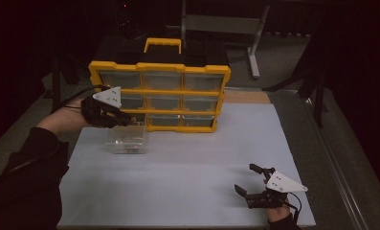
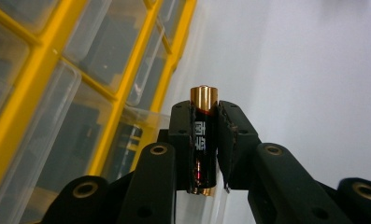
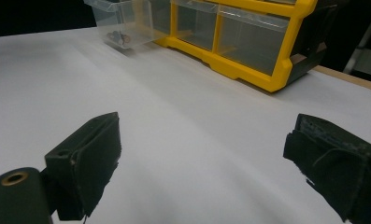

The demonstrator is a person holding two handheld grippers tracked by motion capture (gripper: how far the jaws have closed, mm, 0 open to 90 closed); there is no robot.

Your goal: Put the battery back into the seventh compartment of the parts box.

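Left gripper (image 2: 204,140) has a black-and-gold battery (image 2: 203,140) pinched upright between its pads, jaws closed firmly on it. In the high view that gripper (image 1: 125,120) hangs at the far left, right over the clear drawer (image 1: 126,139) that sits pulled out on the white mat (image 1: 187,182), just in front of the yellow organizer (image 1: 159,93). So this looks like the carry-and-drop step: battery in hand, bin underneath. A few small items already lie in that drawer (image 3: 122,28), too blurred to name.

What the next move asks for, I'd say, is lining the battery up inside the drawer walls, lowering a touch, then easing the jaws apart so it drops in without bouncing out.

Right gripper (image 1: 257,184) rests at the near right of the mat, jaws wide apart with nothing between them (image 3: 202,158).

The mat is smooth, pale and bare apart from this kit, with a wooden table edge (image 1: 247,97) showing behind it. Beyond, the room is dark, a grey metal stand (image 1: 254,43) at the far side.
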